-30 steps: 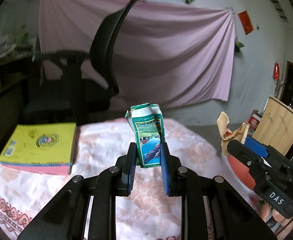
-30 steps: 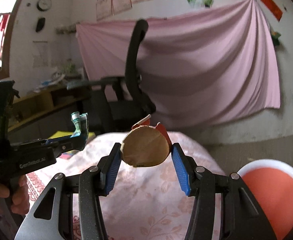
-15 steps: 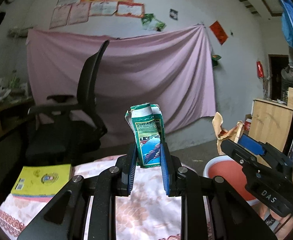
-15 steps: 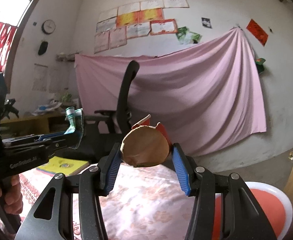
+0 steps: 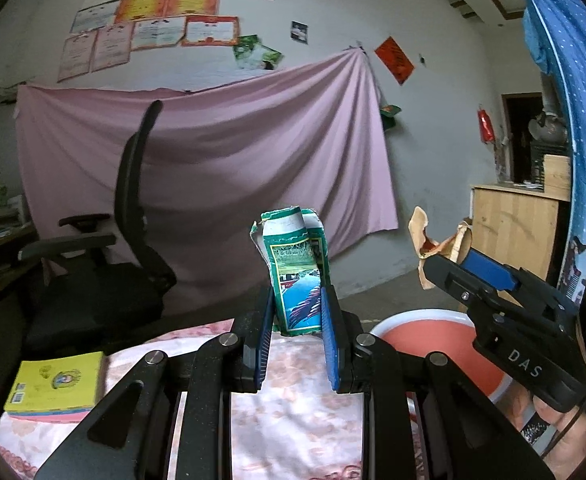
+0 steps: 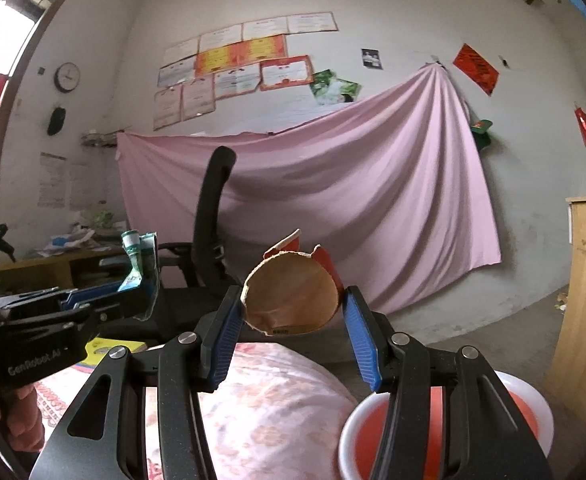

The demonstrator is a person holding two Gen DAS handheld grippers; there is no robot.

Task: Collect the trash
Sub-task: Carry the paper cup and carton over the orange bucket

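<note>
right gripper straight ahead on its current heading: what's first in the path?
Nothing near: past the torn paper cup it holds, the way looks free to the pink sheet on the far wall. Depth unclear; the red bin sits below that line.

Crushed green carton [image 5: 297,276] upright; torn paper cup [image 6: 293,298] sideways.

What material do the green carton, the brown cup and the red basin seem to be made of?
Green carton: printed glossy paperboard, its top torn ragged. Brown cup: thin matte paper, torn and creased, red outside. Red basin: probably smooth plastic, white rim with slight sheen.
</note>
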